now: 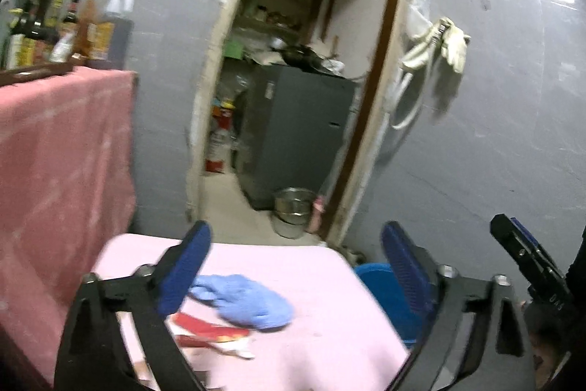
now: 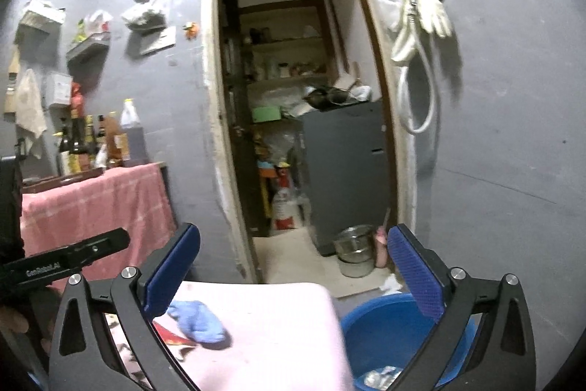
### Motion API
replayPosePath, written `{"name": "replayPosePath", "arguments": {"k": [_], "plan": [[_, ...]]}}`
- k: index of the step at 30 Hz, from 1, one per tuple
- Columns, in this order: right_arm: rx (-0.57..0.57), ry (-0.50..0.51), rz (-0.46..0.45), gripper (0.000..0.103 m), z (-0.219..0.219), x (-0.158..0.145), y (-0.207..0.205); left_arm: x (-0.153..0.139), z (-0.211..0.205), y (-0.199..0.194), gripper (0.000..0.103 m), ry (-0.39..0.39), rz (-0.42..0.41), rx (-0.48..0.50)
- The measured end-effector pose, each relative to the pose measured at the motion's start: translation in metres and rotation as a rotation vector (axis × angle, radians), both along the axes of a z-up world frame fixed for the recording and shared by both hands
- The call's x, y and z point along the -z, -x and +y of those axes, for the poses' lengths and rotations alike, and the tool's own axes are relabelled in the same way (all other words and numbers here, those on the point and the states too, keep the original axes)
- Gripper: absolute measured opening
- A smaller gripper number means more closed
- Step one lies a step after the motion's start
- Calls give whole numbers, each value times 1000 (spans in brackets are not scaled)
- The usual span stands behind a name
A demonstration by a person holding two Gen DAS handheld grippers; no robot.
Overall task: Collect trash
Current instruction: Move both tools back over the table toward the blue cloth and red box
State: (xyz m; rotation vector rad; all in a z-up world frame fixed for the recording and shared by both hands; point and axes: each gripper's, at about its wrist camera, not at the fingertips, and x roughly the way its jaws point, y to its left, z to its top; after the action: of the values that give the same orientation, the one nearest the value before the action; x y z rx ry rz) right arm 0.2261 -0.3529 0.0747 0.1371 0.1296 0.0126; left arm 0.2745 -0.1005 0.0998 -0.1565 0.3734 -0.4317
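A grey wall with an open doorway point(image 2: 293, 98) into a cluttered storeroom fills the background, with pale gloves point(image 2: 428, 13) hanging to the doorway's right and sauce bottles point(image 2: 99, 141) standing on a higher counter draped in a pink checked cloth point(image 2: 99, 207) at the left. In front of it is a low table under a pale pink cloth point(image 1: 293, 281), and a blue plastic tub point(image 2: 384, 328) sits on the floor just beside the table's right edge, with some crumpled silvery scrap point(image 2: 381, 376) in its bottom. On the table lies a crumpled blue glove point(image 1: 245, 299), overlapping a red and white wrapper point(image 1: 212, 332) beneath it. The left gripper point(image 1: 296, 262) hangs above the table with its blue-padded jaws spread wide and nothing between them; the glove and wrapper lie below and slightly left of its centre, close to the left finger. The right gripper point(image 2: 293, 277) is likewise spread wide and empty, poised over the table's right edge, so the glove point(image 2: 197, 321) lies next to its left finger while the tub lies under its right finger. A steel pot point(image 2: 353, 250) stands on the floor at the doorway
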Motion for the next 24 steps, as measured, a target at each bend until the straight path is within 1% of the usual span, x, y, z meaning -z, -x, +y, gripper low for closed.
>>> {"name": "replayPosePath", "arguments": {"k": [2,7,13,18,24], "plan": [[-27,2,-8,103,14,1,-3,4,13,5,98,2,-16,-39],[-82,1,-19,103,38,2,-13,14,47,13,99,-14,-24,-140],[-144,-2,-26,103,65,9,-27,33,81,15,99,-45,-14,-238],[-175,10,27,103,83,23,-46,62,101,15,99,-83,36,-292],[-221,39,138,103,102,48,-77,91,119,1,99,-113,105,-341]]}}
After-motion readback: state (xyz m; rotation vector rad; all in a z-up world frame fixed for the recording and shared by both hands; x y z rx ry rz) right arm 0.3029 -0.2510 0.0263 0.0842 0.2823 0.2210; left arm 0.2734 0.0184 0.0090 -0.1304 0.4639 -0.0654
